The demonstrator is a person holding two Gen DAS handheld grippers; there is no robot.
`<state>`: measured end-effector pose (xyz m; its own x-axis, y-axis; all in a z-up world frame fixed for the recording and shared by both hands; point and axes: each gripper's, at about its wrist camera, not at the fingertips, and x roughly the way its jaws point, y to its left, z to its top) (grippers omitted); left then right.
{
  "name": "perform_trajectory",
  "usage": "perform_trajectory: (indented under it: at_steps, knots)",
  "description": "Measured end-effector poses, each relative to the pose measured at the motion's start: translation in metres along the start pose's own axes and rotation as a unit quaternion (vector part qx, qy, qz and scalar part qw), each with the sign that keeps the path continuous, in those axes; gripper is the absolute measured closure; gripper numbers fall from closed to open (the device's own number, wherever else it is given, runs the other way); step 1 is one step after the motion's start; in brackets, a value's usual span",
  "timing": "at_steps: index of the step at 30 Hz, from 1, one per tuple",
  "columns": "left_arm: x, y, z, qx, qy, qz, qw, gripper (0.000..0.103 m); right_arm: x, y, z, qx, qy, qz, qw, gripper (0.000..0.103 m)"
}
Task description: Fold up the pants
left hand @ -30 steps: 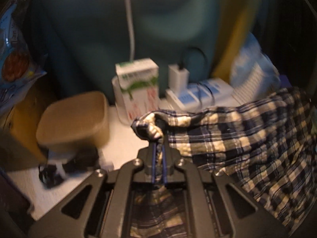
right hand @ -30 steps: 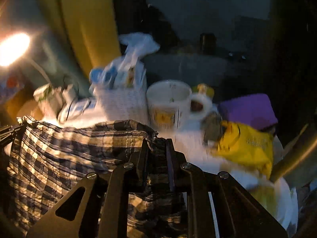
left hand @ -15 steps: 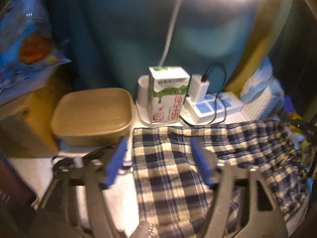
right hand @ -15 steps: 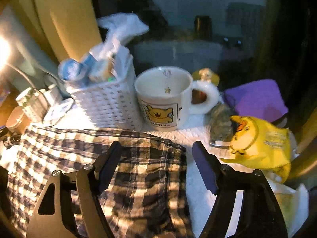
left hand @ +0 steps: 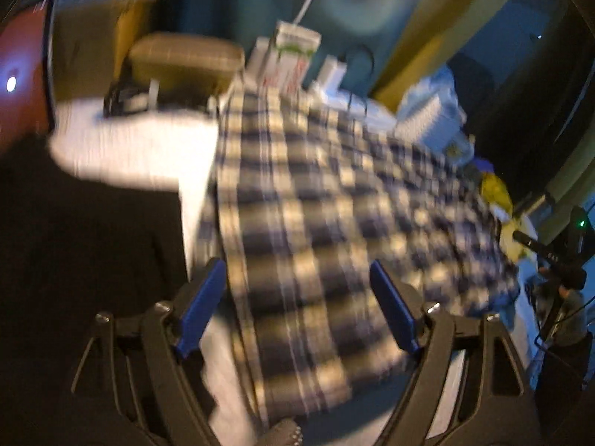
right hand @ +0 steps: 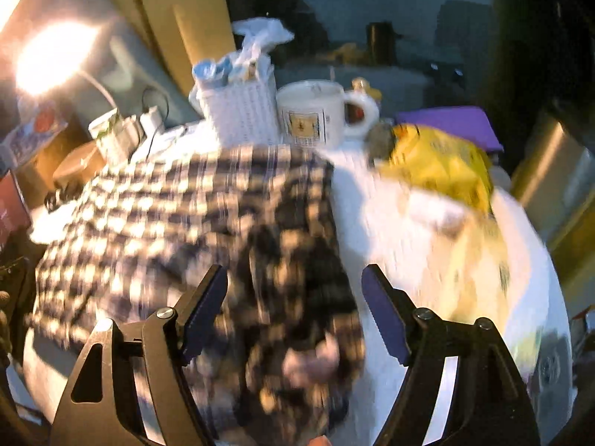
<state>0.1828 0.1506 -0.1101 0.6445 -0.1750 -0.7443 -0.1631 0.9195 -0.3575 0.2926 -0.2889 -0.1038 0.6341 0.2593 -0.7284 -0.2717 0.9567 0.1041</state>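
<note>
Plaid pants [left hand: 316, 200] lie spread on the white counter [left hand: 130, 148]. Left gripper [left hand: 297, 312] and right gripper [right hand: 293, 308] hover with jaws just opened wide, holding nothing; regrasp the near hem evenly before folding.

plaid pants [left hand: 316, 200]: pattern smeared by motion blur, near end cut off by the frame bottom
pants edge nearest the right gripper [right hand: 293, 308]: blurred, folds unreadable
carton [left hand: 293, 55]: print too blurred to read
mug [right hand: 312, 115]: picture on it unclear
yellow bag [right hand: 442, 163]: lettering smeared
</note>
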Motion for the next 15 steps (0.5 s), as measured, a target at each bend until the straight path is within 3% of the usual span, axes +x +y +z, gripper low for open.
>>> perform_trajectory:
  at_steps: [4, 7, 12, 15]
  knots:
    - [0.002, 0.002, -0.033, -0.009, 0.021, 0.020, 0.9995, 0.022, -0.007, -0.004, -0.022, 0.008, 0.010, 0.008, 1.000, 0.025]
    - [0.000, -0.005, -0.040, -0.003, 0.011, 0.019, 0.9998, 0.022, -0.004, 0.000, -0.031, 0.005, 0.017, 0.018, 1.000, 0.025]
    - [0.007, -0.018, -0.036, 0.019, 0.027, 0.059, 0.9977, 0.022, 0.003, 0.010, -0.035, -0.030, 0.017, -0.019, 0.999, 0.026]
    - [0.010, -0.023, -0.039, 0.035, 0.026, 0.082, 0.9957, 0.022, 0.005, 0.018, -0.039, -0.062, 0.013, -0.031, 0.998, 0.033]
